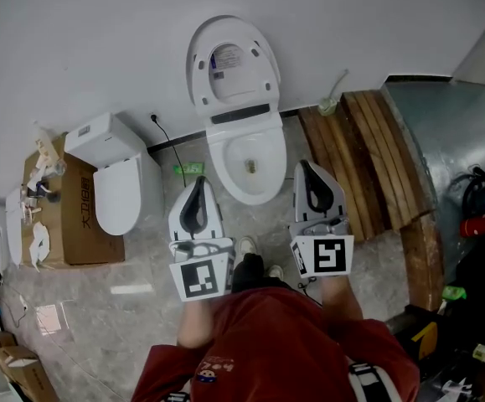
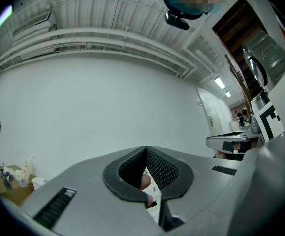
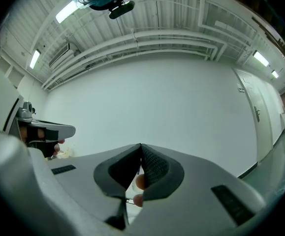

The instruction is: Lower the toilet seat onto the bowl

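Observation:
The white toilet stands against the wall in the head view, its bowl [image 1: 246, 162] open and its seat with the lid [image 1: 232, 64] raised upright against the wall. My left gripper [image 1: 198, 182] hovers just left of the bowl's front and my right gripper [image 1: 303, 167] just right of it, both short of the seat. Each is shut with nothing between its fingers. In the left gripper view the left gripper [image 2: 145, 148] has its tips meeting in front of a bare white wall. The right gripper [image 3: 141, 145] shows the same in the right gripper view. Neither gripper view shows the toilet.
A second white toilet [image 1: 118, 193] with its lid down stands at the left beside a cardboard box [image 1: 66, 216]. Wooden planks [image 1: 368, 153] lie to the right of the bowl, with a metal sheet [image 1: 456, 132] beyond. A black cable [image 1: 168, 145] runs along the floor.

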`<move>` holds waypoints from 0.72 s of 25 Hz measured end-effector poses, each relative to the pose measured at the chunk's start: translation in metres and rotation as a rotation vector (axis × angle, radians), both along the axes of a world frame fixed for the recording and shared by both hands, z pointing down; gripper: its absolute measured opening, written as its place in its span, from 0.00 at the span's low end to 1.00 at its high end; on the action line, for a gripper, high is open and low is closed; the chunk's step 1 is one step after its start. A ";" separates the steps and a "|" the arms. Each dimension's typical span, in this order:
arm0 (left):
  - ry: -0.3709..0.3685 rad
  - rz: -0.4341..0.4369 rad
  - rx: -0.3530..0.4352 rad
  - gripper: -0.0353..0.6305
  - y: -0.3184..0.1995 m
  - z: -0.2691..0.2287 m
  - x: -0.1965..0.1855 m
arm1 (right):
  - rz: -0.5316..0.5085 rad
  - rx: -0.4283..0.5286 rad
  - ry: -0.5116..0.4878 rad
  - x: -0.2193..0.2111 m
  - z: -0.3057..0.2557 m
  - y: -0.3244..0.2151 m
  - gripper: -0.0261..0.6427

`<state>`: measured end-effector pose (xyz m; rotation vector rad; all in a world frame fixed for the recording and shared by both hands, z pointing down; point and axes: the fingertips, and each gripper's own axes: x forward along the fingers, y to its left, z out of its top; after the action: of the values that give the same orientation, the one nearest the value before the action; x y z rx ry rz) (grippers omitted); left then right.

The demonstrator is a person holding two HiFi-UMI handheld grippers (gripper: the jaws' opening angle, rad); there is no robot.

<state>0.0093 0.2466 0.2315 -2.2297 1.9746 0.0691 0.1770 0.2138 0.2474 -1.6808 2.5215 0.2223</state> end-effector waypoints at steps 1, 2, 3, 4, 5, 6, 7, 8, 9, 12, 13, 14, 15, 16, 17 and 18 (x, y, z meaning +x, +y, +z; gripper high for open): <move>0.004 -0.002 0.003 0.07 -0.004 -0.001 -0.004 | -0.002 0.007 0.001 -0.004 -0.003 -0.003 0.06; 0.007 -0.003 0.007 0.07 -0.008 -0.003 -0.007 | -0.005 0.013 0.005 -0.008 -0.006 -0.007 0.06; 0.010 -0.003 0.013 0.07 -0.012 -0.005 -0.011 | -0.006 0.018 0.014 -0.011 -0.008 -0.010 0.06; 0.012 -0.004 0.019 0.07 -0.017 -0.006 -0.014 | -0.006 0.021 0.024 -0.014 -0.009 -0.015 0.06; 0.015 -0.005 0.023 0.07 -0.021 -0.007 -0.017 | -0.007 0.025 0.029 -0.018 -0.011 -0.019 0.06; 0.016 -0.006 0.026 0.07 -0.025 -0.008 -0.020 | -0.009 0.030 0.030 -0.021 -0.013 -0.024 0.06; 0.017 -0.006 0.028 0.07 -0.030 -0.008 -0.023 | -0.010 0.035 0.029 -0.025 -0.015 -0.028 0.06; 0.018 -0.005 0.029 0.07 -0.034 -0.008 -0.026 | -0.010 0.038 0.029 -0.029 -0.016 -0.033 0.06; 0.021 -0.002 0.029 0.07 -0.039 -0.008 -0.030 | -0.008 0.038 0.034 -0.032 -0.017 -0.037 0.06; 0.034 0.008 0.026 0.07 -0.054 -0.007 -0.040 | -0.003 0.043 0.043 -0.043 -0.019 -0.053 0.06; 0.038 0.009 0.025 0.07 -0.058 -0.007 -0.044 | -0.003 0.046 0.045 -0.047 -0.020 -0.058 0.06; 0.042 0.009 0.025 0.07 -0.063 -0.007 -0.049 | -0.003 0.050 0.049 -0.052 -0.021 -0.063 0.06; 0.046 0.009 0.025 0.07 -0.068 -0.007 -0.054 | -0.002 0.054 0.053 -0.057 -0.022 -0.068 0.06; 0.048 0.011 0.026 0.07 -0.073 -0.007 -0.058 | -0.002 0.059 0.058 -0.062 -0.024 -0.072 0.06; 0.051 0.015 0.026 0.07 -0.077 -0.007 -0.062 | 0.000 0.062 0.063 -0.067 -0.025 -0.076 0.06; 0.054 0.021 0.026 0.07 -0.082 -0.007 -0.066 | 0.003 0.061 0.070 -0.071 -0.026 -0.081 0.06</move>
<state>-0.0571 0.1642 0.2243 -2.2552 1.9663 0.1585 0.1055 0.1329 0.2215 -1.6833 2.5340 0.3610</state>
